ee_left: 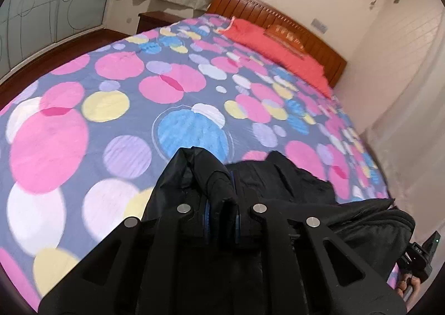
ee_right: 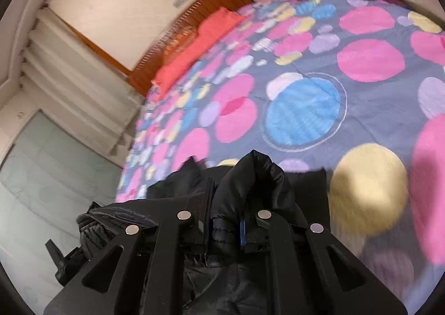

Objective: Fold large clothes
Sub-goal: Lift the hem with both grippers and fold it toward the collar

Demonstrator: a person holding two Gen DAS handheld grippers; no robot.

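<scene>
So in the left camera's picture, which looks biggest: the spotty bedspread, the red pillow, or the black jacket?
1. Spotty bedspread, clearly the largest.
2. Black jacket, though it is nearest the camera, which inflates it.
3. Red pillow, far off at the headboard, so its true size is unsure.

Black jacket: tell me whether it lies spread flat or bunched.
Bunched: the black jacket is gathered in folds, pinched by the left gripper and right gripper.

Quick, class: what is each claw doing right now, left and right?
Left claw: shut on a fold of the black jacket.
Right claw: shut on another fold of the black jacket.
</scene>
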